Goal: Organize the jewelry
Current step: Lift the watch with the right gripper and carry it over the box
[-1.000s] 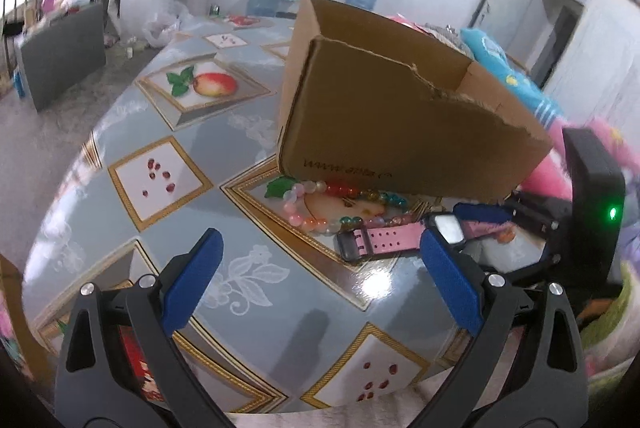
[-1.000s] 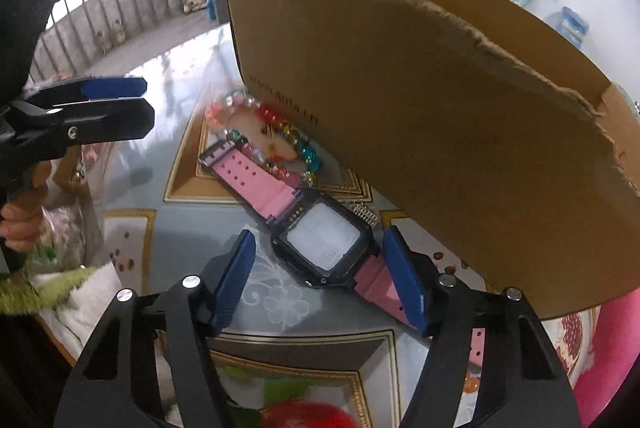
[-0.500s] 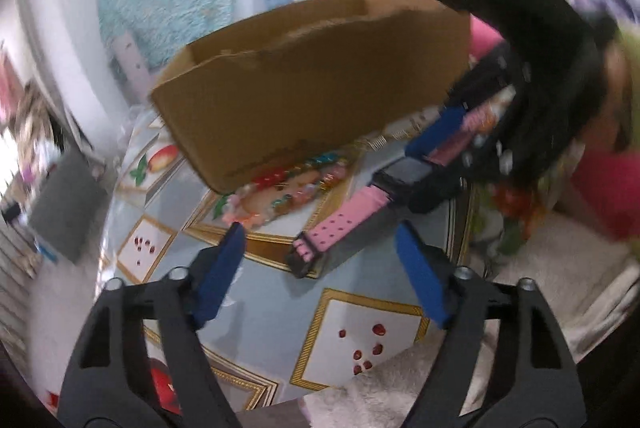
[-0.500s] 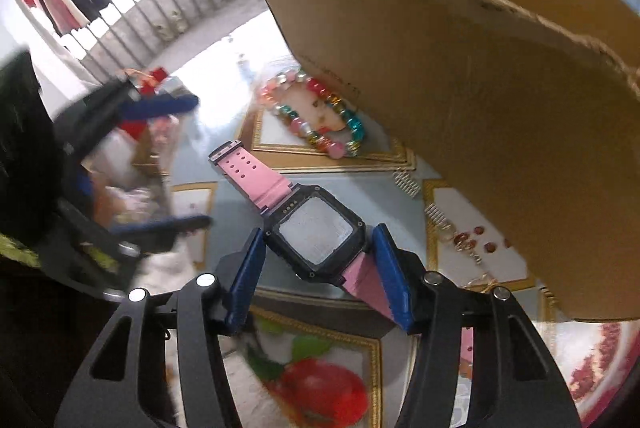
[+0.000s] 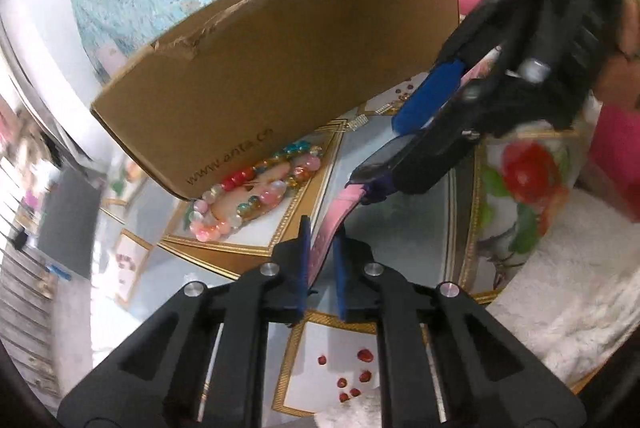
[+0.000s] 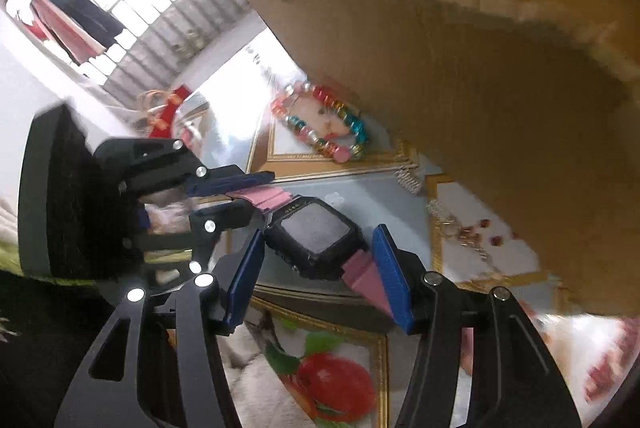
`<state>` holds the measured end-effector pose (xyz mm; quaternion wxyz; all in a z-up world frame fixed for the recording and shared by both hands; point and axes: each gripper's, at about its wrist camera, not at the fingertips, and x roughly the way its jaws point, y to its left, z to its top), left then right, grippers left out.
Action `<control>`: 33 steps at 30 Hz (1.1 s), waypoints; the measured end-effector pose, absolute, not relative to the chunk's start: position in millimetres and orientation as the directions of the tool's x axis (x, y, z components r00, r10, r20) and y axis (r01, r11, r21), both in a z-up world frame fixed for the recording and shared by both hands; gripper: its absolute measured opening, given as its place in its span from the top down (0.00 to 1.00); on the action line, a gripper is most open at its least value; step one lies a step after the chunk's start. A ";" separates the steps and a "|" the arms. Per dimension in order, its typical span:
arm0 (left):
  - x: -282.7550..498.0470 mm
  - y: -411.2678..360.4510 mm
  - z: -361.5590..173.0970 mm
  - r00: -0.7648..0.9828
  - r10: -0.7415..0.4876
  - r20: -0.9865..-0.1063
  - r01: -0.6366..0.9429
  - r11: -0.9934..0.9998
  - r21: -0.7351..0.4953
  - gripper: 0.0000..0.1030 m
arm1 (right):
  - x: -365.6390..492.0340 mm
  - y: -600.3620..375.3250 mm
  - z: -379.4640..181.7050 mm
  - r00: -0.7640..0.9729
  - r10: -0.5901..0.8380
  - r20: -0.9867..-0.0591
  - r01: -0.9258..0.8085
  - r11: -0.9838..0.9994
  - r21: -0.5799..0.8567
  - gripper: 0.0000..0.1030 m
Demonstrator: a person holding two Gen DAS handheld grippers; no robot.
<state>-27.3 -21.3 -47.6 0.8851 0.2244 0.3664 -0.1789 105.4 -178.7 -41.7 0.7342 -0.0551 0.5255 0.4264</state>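
A pink-strapped watch with a black case (image 6: 316,236) is held between both grippers just above the patterned table. My left gripper (image 5: 322,248) is shut on the watch's pink strap (image 5: 332,224); it also shows in the right wrist view (image 6: 240,196). My right gripper (image 6: 320,268) is shut on the watch case, its blue pads (image 6: 390,282) against the sides; it shows in the left wrist view (image 5: 424,116). A colourful bead bracelet (image 5: 256,188) lies on the table against the cardboard box (image 5: 288,68), also seen in the right wrist view (image 6: 324,128).
The open cardboard box (image 6: 500,108) stands close behind the watch. Small metal chain pieces (image 6: 408,180) and earrings (image 6: 460,232) lie by the box's base. The table edge (image 5: 520,292) meets a white fluffy cover on the right.
My left gripper moved in and shut on the pink strap. My right gripper kept its hold on the watch case and lifted and turned it toward the left.
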 end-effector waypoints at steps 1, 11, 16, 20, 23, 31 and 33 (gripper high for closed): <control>-26.8 -18.9 -47.7 0.668 -0.150 -0.729 0.478 0.837 0.267 0.90 | 95.7 -182.1 -32.4 0.140 0.558 -0.818 -0.696 0.643 0.319 0.47; -19.5 -11.2 -53.2 0.634 -0.191 -0.749 0.532 0.811 0.243 0.91 | 30.0 -210.9 -22.0 0.437 0.351 -0.828 -0.610 0.793 0.014 0.38; -9.5 0.0 -54.8 0.615 -0.219 -0.758 0.548 0.810 0.210 0.91 | 28.2 -190.6 -31.2 0.563 0.217 -0.798 -0.616 0.753 -0.230 0.44; 2.6 12.8 -58.1 0.600 -0.254 -0.759 0.556 0.814 0.167 0.91 | 30.7 -177.3 -43.0 0.572 0.178 -0.801 -0.650 0.693 -0.311 0.48; 7.3 19.4 -58.4 0.587 -0.282 -0.759 0.559 0.819 0.128 0.91 | 38.7 -177.3 -41.6 0.568 0.189 -0.801 -0.655 0.693 -0.301 0.48; 8.7 31.9 -61.3 0.589 -0.313 -0.745 0.554 0.827 0.091 0.93 | 55.2 -169.2 -48.2 0.577 0.161 -0.801 -0.606 0.742 -0.287 0.83; 6.2 35.7 -60.0 0.603 -0.311 -0.735 0.544 0.834 0.093 0.95 | 54.8 -165.5 -47.0 0.606 0.154 -0.780 -0.589 0.746 -0.311 0.88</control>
